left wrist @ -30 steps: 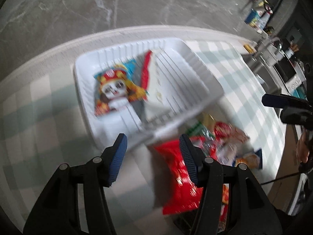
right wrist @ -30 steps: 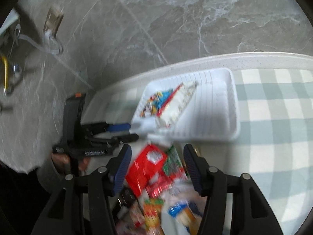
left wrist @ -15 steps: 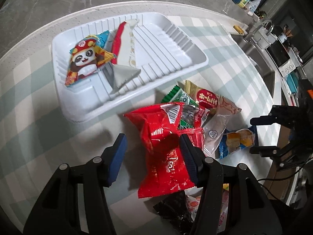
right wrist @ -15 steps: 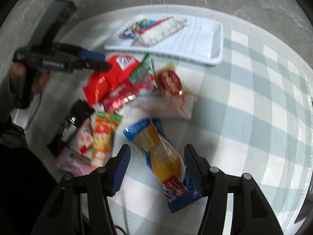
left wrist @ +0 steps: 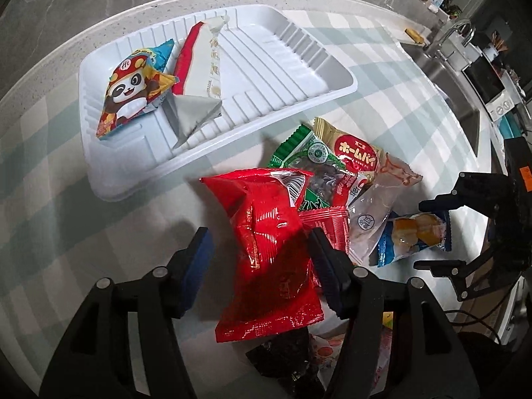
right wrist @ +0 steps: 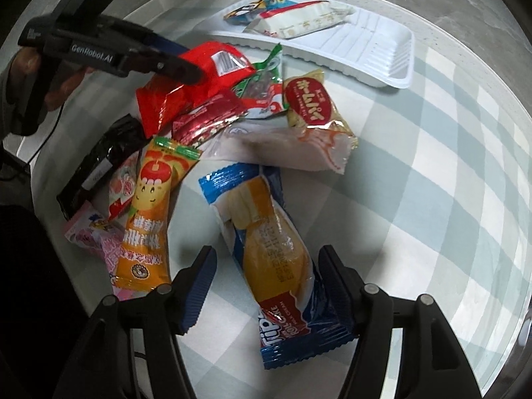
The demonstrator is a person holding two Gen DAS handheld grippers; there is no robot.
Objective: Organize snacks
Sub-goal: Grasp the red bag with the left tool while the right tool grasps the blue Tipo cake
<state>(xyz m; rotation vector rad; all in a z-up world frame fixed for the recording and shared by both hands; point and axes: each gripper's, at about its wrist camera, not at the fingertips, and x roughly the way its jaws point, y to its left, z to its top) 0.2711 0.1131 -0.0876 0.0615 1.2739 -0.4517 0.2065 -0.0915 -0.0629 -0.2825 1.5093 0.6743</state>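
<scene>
The left gripper is opening around the red snack bag; the right gripper is opening over the blue roll cake packet, the white tray at twelve o'clock

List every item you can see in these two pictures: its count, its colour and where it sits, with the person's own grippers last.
tray: one, white, far side of the table.
panda packet: one, red and blue, in the tray.
white packet: one, red-edged, in the tray beside the panda packet.
red bag: one, between the left gripper's fingers.
blue cake packet: one, blue and yellow, between the right gripper's fingers.
orange packet: one, left of the cake packet.
black packet: one, pile's left edge.
tablecloth: one, pale green check.
left gripper: jaws opening.
right gripper: jaws opening.
</scene>
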